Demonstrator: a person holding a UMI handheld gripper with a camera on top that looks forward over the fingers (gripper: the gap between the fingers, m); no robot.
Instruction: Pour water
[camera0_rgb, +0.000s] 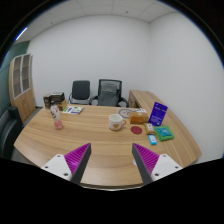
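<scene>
gripper (107, 165) spread, empty | cup (117, 122) on table (90, 140), frame centre, beyond fingers, slightly right | approach pending

The gripper (112, 162) shows two fingers (70, 164), each a pale grey-white wedge with a dark tip nearest the wooden table (100, 140). Magenta pads (78, 158) with fine ribbing cover their inner faces, tapering toward the table. No cables, screws or markings can be made out
</scene>
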